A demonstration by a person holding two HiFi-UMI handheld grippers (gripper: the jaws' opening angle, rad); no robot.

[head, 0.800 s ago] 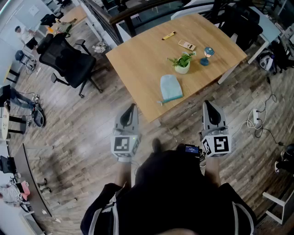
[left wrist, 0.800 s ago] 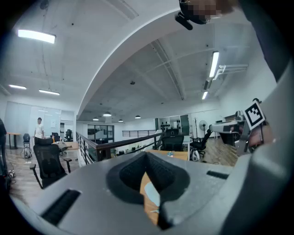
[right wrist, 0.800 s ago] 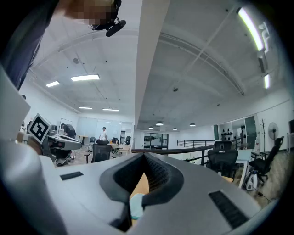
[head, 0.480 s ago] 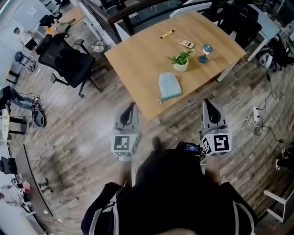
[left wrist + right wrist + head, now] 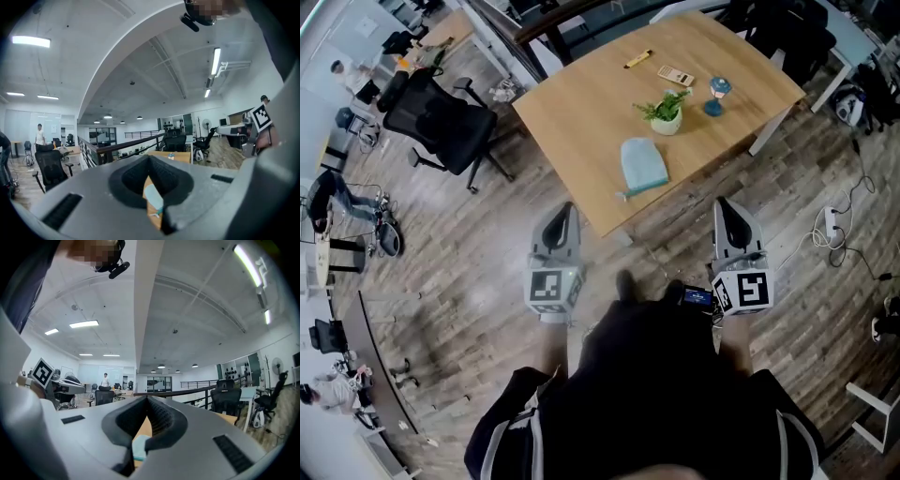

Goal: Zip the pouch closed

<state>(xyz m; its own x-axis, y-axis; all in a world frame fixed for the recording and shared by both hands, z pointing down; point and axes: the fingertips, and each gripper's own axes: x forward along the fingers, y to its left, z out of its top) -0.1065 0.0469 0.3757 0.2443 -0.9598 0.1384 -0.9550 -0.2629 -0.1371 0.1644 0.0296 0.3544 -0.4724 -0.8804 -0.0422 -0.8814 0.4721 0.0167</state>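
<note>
So the biggest thing here is the wood-plank floor (image 5: pixel 469 281), with the wooden table (image 5: pixel 581 122) standing on it, seen from above at an angle. Off the table's left corner there's a black office chair (image 5: pixel 441 122), well apart from it. The person holding the rig stands off the table's near corner, and their dark top (image 5: pixel 647 394) fills the bottom of the head view.

Both grippers point toward the table but stop short of it, touching nothing on it. The left gripper (image 5: pixel 566 217) sits just left of the table's near corner. Its jaws are pressed together with nothing in them, and its own view shows a sliver of table and pouch through the gap under the tips. The right gripper (image 5: pixel 725 212) is off the table's near right edge, also clamped tight and empty.

The pouch (image 5: pixel 642 167) is light blue and lies flat on the table close to the near corner. Can't tell from up here how far the zip is done.

Behind it, toward the table's middle, is a small potted plant (image 5: pixel 664 112), with a little blue hourglass thing (image 5: pixel 716 96) just to its right. Closer to the table's far edge are a flat box (image 5: pixel 676 75) and a yellow marker (image 5: pixel 639 58)
</note>
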